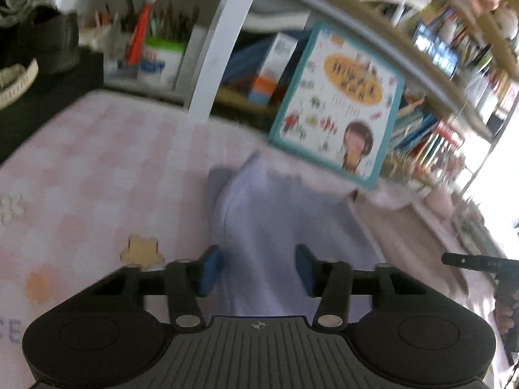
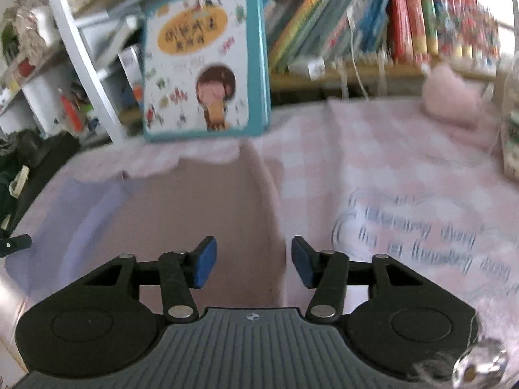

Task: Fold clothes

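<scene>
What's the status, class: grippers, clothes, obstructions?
Left gripper and right gripper: jaws open, empty. Lavender garment and pink garment lying unfolded. Picture book stands behind them.

No legible text: picture book (image 2: 204,55) cover title and pink checked cloth (image 2: 389,162) lettering blurred.

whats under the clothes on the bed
The lavender garment and the dusty-pink garment lie on a pink checked bedsheet, which shows all round them. The part of the sheet directly beneath is covered, so anything there cannot be seen.
</scene>
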A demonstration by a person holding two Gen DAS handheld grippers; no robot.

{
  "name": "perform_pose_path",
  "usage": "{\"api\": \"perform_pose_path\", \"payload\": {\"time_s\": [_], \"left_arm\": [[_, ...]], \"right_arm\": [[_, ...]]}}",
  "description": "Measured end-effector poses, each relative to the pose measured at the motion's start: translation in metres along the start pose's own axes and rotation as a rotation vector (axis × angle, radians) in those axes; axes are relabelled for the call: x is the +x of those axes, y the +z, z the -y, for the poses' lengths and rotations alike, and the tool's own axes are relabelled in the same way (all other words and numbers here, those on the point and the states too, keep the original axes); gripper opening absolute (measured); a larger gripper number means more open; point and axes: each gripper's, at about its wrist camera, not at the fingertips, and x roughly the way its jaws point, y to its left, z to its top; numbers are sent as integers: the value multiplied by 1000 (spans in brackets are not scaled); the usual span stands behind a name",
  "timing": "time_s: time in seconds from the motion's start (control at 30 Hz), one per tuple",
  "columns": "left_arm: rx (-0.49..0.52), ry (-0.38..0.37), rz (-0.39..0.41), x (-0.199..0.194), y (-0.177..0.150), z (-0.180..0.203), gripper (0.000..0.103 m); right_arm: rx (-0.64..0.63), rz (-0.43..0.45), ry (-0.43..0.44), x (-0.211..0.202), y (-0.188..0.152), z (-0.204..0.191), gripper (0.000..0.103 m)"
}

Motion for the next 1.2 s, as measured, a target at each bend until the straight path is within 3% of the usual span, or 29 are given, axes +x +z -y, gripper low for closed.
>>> {"api": "perform_pose_path", "payload": {"time_s": [0.03, 0.1, 0.2, 0.3, 0.47, 0.63, 0.77, 0.9, 0.97, 1.0, 1.03, 1.2], "left_arm": [[15, 10, -3, 1, -2, 1, 23], [41, 22, -3, -1, -5, 3, 14], [39, -1, 2, -10, -10, 4, 12], [49, -14, 1, -25, -18, 6, 12], [79, -19, -46, -42, -35, 6, 14], [119, 46, 2, -47, -30, 8, 36], [122, 47, 67, -36, -11, 9, 36], [158, 82, 52, -10, 2, 19, 35], [184, 106, 30, 1, 5, 23, 31], [190, 103, 20, 3, 5, 24, 12], [189, 88, 11, 4, 5, 24, 4], [141, 13, 143, -38, 4, 20, 4]], "right_arm": [[11, -19, 4, 3, -3, 1, 28], [41, -21, 36, 4, -8, 3, 21], [69, -23, 55, -6, -10, 6, 13], [83, -56, 94, -20, -19, 9, 12], [23, -72, 86, -42, -34, 5, 13], [-69, -36, 24, -54, -36, -2, 32], [-72, 19, 7, -43, -18, -4, 32], [-68, 23, -28, -15, -3, -6, 32], [-63, 23, -28, -5, 1, -7, 25], [-58, 19, -14, -1, 3, -6, 10], [-53, 16, 0, 2, 4, -6, 8], [21, 105, 71, -13, 12, 4, 7]]}}
